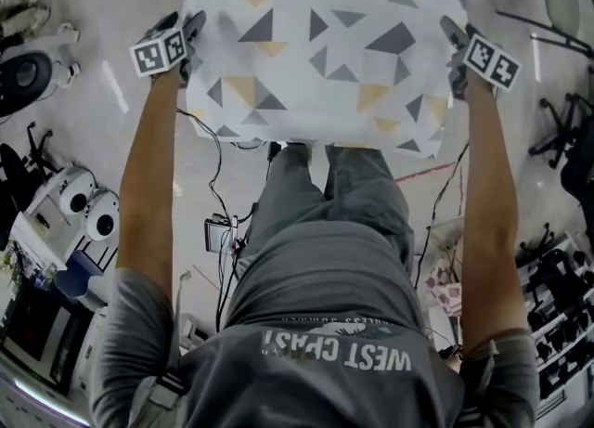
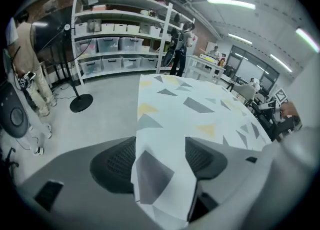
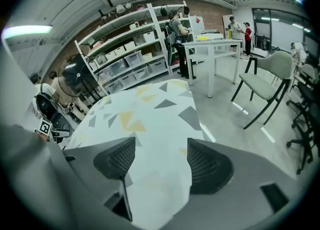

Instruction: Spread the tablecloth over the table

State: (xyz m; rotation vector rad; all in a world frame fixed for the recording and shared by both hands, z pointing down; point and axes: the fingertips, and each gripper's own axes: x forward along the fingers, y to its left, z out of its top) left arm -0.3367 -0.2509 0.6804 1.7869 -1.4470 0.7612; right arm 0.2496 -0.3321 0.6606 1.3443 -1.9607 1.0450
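Note:
The white tablecloth (image 1: 325, 45) with grey and yellow triangles lies spread flat over the table, and its near edge hangs toward the person's legs. My left gripper (image 1: 192, 32) is at the cloth's near left corner and my right gripper (image 1: 452, 41) at its near right corner. In the left gripper view the cloth corner (image 2: 155, 174) lies loose between the wide-apart jaws of the left gripper (image 2: 160, 159). In the right gripper view the cloth (image 3: 145, 119) runs between the jaws of the right gripper (image 3: 156, 161), which also stand wide apart. Neither pair of pads presses on the cloth.
Cables (image 1: 223, 185) trail on the floor under the near edge. White robot heads (image 1: 83, 203) stand at the left and office chairs (image 1: 566, 138) at the right. Storage shelves (image 2: 115, 39), a lamp stand (image 2: 80, 99), a white table (image 3: 215, 49), a chair (image 3: 265, 79) and standing people surround the table.

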